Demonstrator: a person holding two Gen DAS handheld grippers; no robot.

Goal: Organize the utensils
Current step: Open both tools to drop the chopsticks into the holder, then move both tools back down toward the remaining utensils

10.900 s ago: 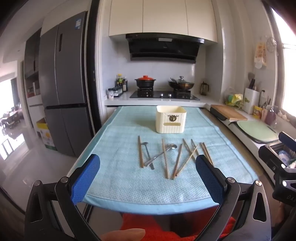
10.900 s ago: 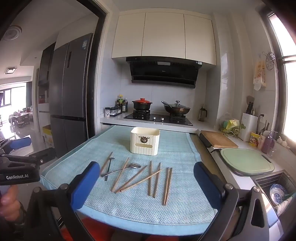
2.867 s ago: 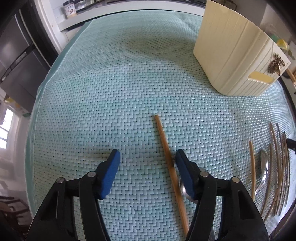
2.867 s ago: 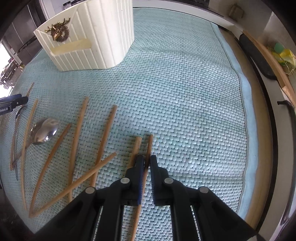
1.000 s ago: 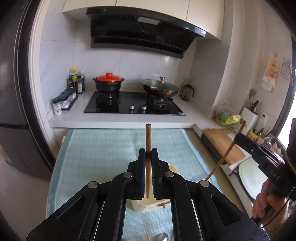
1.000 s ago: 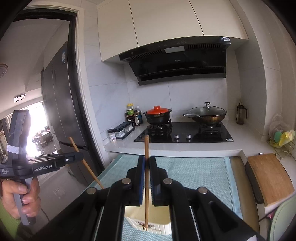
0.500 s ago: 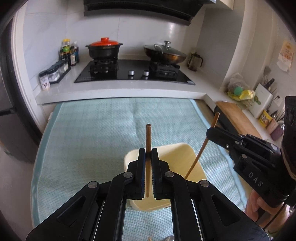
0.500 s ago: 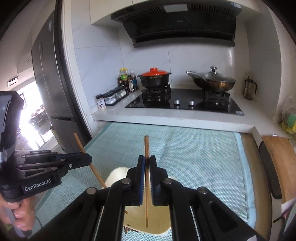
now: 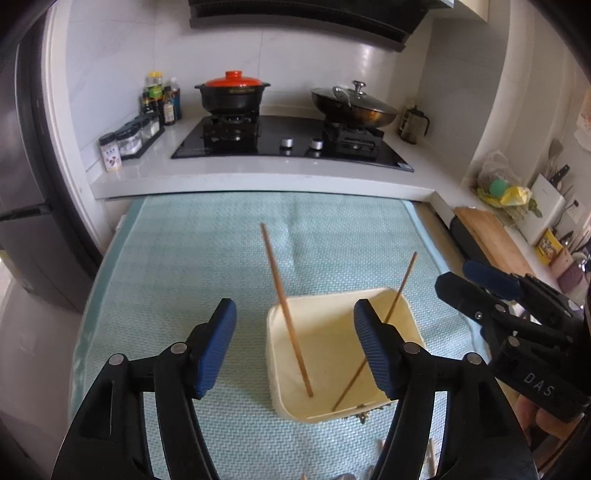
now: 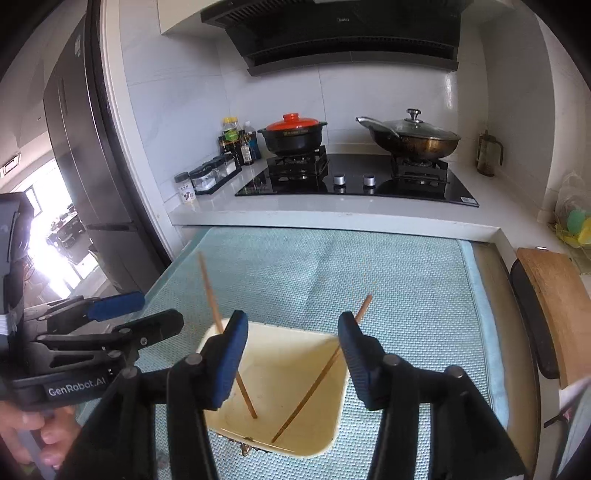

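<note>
Both wrist views above cream bin [image 9: 343, 354]

A home kitchen: ahead of the tool a gas hob [image 9: 291, 138] carries a red-lidded pot [image 9: 232, 92] and a lidded wok [image 9: 354, 105] under an extractor hood [image 10: 347, 33], with a fridge [image 10: 85, 158] to its left

The cloth [image 9: 207, 258] over the table is pale aqua with a small woven basket-weave pattern. The utensil holder [image 9: 343, 354] is cream, its inside faintly stained yellowish. The two chopsticks [image 9: 286, 314] standing in it are light brown wood. The left gripper [image 9: 295, 347] and right gripper [image 10: 291, 362] have black frames and ribbed dark blue pads [image 9: 216, 347]. On the black hob [image 9: 291, 142] sits a black pot with an orange-red lid [image 9: 232, 79] and a dark wok with a glass lid [image 9: 352, 105]. The wall tiles [image 9: 295, 70] are white with faint grey veining. The cutting board [image 10: 557, 299] is tan wood. The fridge [image 10: 77, 147] is dark grey.
</note>
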